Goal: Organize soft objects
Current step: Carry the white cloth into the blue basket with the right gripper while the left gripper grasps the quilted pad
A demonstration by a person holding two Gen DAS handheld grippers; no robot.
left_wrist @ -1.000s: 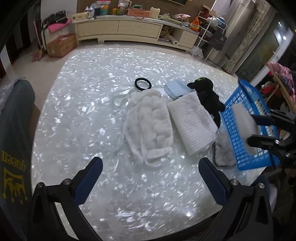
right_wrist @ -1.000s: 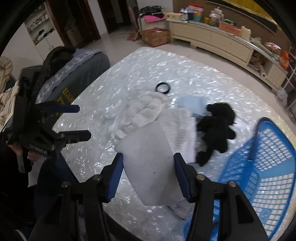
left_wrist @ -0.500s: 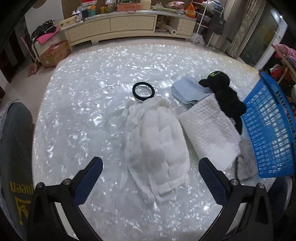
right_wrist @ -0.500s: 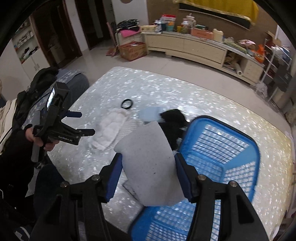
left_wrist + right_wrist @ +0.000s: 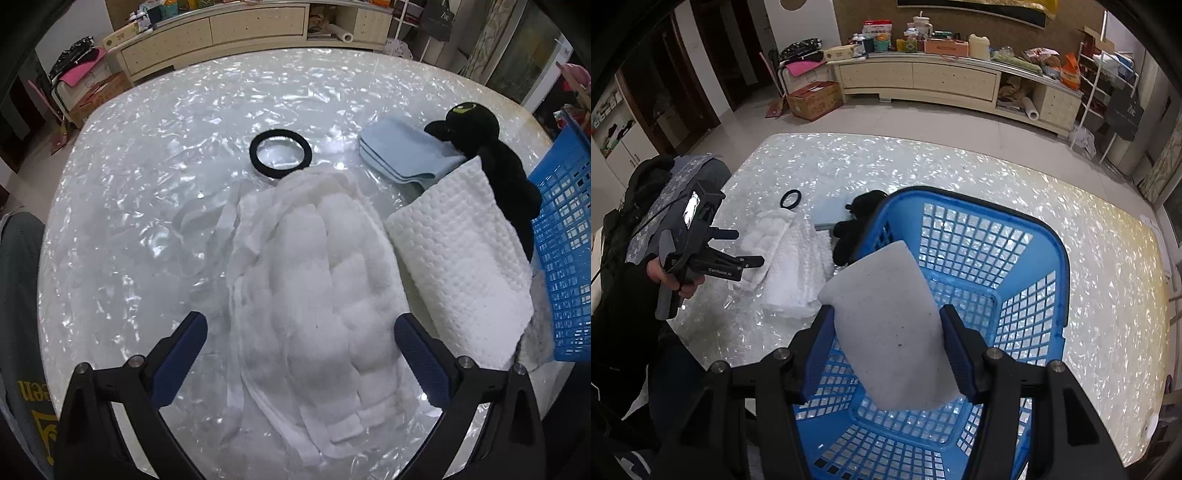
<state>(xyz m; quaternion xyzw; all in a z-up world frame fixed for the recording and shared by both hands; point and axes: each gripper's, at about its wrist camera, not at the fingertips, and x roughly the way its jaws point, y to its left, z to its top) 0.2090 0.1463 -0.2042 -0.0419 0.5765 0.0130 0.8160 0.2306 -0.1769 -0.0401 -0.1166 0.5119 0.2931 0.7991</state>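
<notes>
In the left wrist view a fluffy white quilted cloth (image 5: 321, 277) lies on the table, and my left gripper (image 5: 301, 343) hangs open just above its near end, one finger on each side. To its right lie a white waffle towel (image 5: 454, 266), a folded light-blue cloth (image 5: 406, 155) and a black plush toy (image 5: 484, 147). My right gripper (image 5: 886, 350) is shut on a pale grey pad (image 5: 890, 325), held above the inside of the blue basket (image 5: 997, 258). The right wrist view also shows the left gripper (image 5: 742, 247) over the white cloths.
A black ring (image 5: 280, 153) lies behind the fluffy cloth. The blue basket (image 5: 561, 258) stands at the table's right edge, with a grey furry piece (image 5: 539, 332) beside it. A dark chair back (image 5: 18, 295) is at the left. A hand (image 5: 683, 284) holds the left gripper.
My left gripper came down and closer over the fluffy white cloth. My right gripper carried the grey pad from above the table to above the basket's inside.
</notes>
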